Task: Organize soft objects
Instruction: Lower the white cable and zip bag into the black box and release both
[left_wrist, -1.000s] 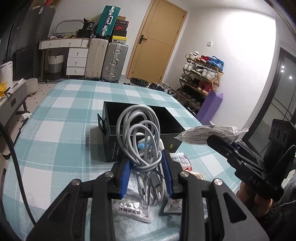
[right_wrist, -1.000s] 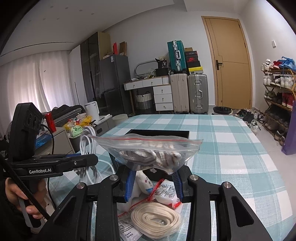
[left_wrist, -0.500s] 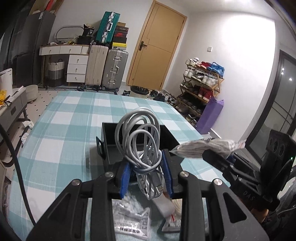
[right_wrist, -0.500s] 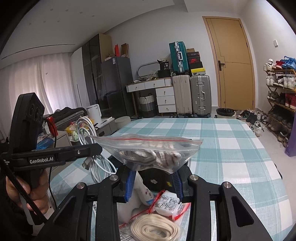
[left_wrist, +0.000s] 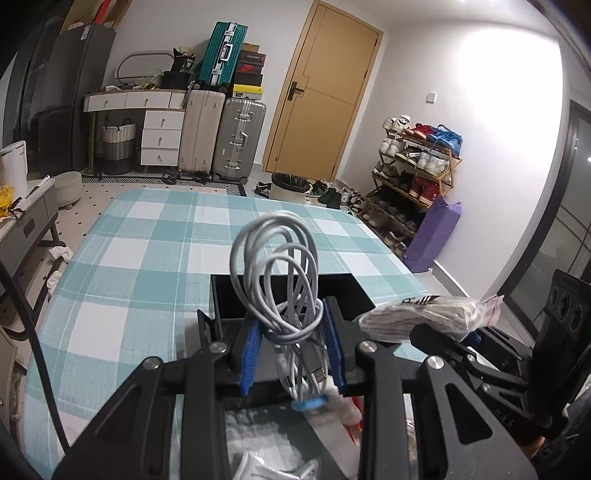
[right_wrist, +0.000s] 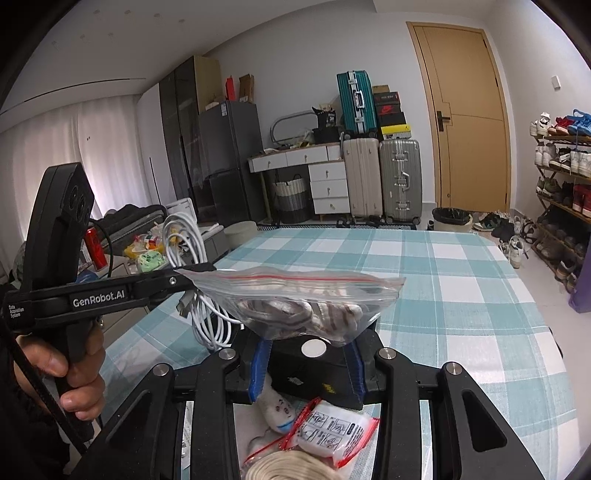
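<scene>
My left gripper (left_wrist: 293, 354) pinches the cable (left_wrist: 284, 280) above the box (left_wrist: 284, 291) near the table's (left_wrist: 147, 258) front edge; my right gripper (right_wrist: 308, 363) pinches the bag (right_wrist: 295, 299) beside it.

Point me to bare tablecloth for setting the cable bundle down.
Bare checked tablecloth lies beyond and left of the black box, out to the far table edge, and right of the box in the right wrist view. It is crowded near the hand-held grippers: packets and a rope coil.
</scene>
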